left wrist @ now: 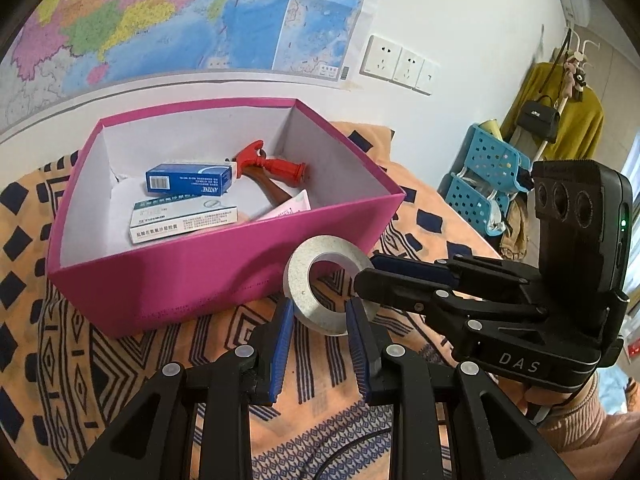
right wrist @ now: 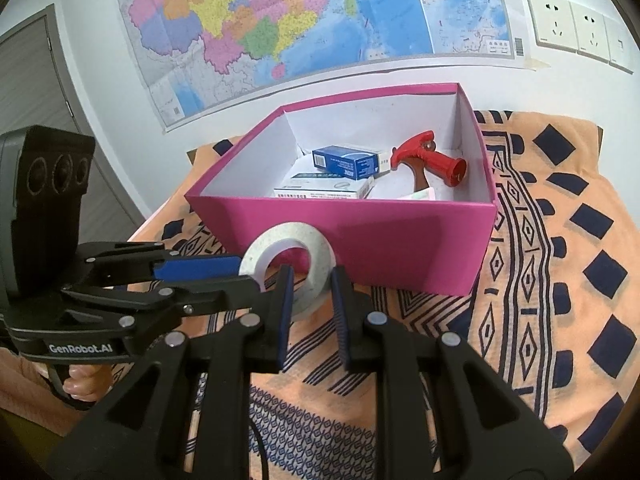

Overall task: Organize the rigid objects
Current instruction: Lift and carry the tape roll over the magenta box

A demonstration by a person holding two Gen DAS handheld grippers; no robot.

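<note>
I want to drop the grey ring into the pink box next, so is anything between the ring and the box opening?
Only the box's own near wall. The grey ring is gripped by both the left gripper and the right gripper just in front of that wall, below its rim. The pink box is open on top, with free floor beside the cartons.

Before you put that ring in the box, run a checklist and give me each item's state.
1. Left claw shut on ring: ok.
2. Right claw shut on ring: ok, pinching the rim.
3. Box open on top: ok, no lid.
4. Bare floor inside the box: ok, free beside the cartons and red tool.
5. Ring above the box rim: not ok, it sits lower, in front of the near wall.
6. Ring clear of the cloth: cannot tell, its lower edge is hidden by the claws.
</note>
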